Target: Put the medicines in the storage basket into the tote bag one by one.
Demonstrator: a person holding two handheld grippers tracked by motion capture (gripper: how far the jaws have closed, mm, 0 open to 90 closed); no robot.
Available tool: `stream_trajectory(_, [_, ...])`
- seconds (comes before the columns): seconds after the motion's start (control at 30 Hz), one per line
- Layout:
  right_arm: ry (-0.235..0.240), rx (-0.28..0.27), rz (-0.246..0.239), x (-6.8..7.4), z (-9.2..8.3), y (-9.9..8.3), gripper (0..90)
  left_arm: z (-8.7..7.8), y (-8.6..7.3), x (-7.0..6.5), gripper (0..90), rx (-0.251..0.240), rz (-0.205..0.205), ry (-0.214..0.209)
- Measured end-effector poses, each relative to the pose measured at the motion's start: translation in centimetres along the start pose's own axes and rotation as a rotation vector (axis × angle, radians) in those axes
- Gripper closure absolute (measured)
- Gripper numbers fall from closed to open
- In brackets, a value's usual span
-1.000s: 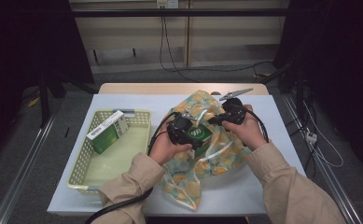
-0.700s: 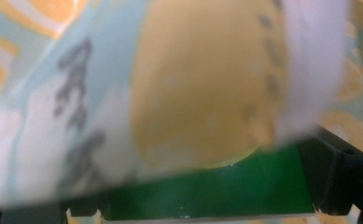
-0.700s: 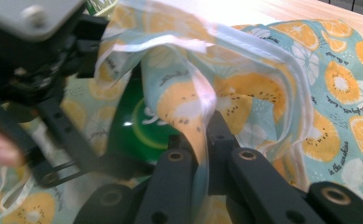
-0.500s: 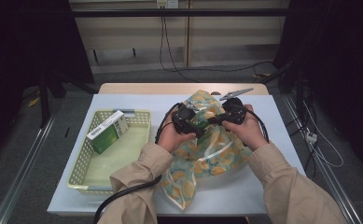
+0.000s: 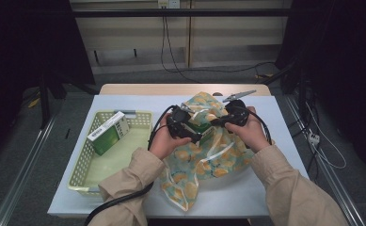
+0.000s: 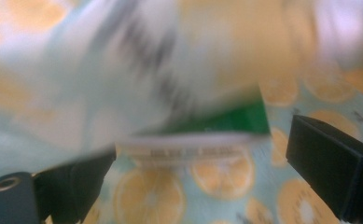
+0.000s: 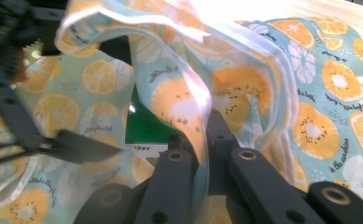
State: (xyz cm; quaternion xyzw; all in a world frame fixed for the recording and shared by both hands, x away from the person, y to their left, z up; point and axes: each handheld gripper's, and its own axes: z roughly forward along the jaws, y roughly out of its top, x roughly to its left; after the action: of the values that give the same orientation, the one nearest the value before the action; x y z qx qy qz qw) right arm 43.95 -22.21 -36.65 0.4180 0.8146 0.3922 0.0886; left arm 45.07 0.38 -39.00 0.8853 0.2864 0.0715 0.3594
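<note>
A light blue bag (image 5: 209, 157) printed with orange slices lies on the white table. My right gripper (image 5: 217, 123) is shut on the bag's rim (image 7: 195, 116) and holds its mouth up. A green and white box (image 5: 203, 128) lies inside the mouth. My left gripper (image 5: 197, 136) points into the bag. Its jaws have just been opening. They now stand wide on either side of the box (image 6: 226, 121) without pressing on it. In the left gripper view the box and the cloth above it are blurred.
A pale yellow basket (image 5: 84, 169) stands at the table's left with another green and white box (image 5: 107, 133) leaning in its far corner. Both sleeves come in from the bottom edge. A black cable (image 5: 119, 202) trails off the table's front.
My left gripper pushed the green box into the bag's mouth and drew back slightly, with its jaws spread wider. The right gripper kept still on the rim.
</note>
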Motion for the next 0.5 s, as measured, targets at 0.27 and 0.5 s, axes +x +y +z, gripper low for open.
stream_trajectory(0.27, [-0.003, 0.005, -0.005, 0.2, 0.0, -0.1, 88.9, -3.2, -1.2, -0.3, 8.1, 0.015, 0.030, -0.012])
stream_trajectory(0.5, [-0.003, 0.006, -0.001, 0.3, 0.1, -0.4, 88.9, -5.8, -2.1, -0.2, 7.2, -0.015, 0.049, -0.054])
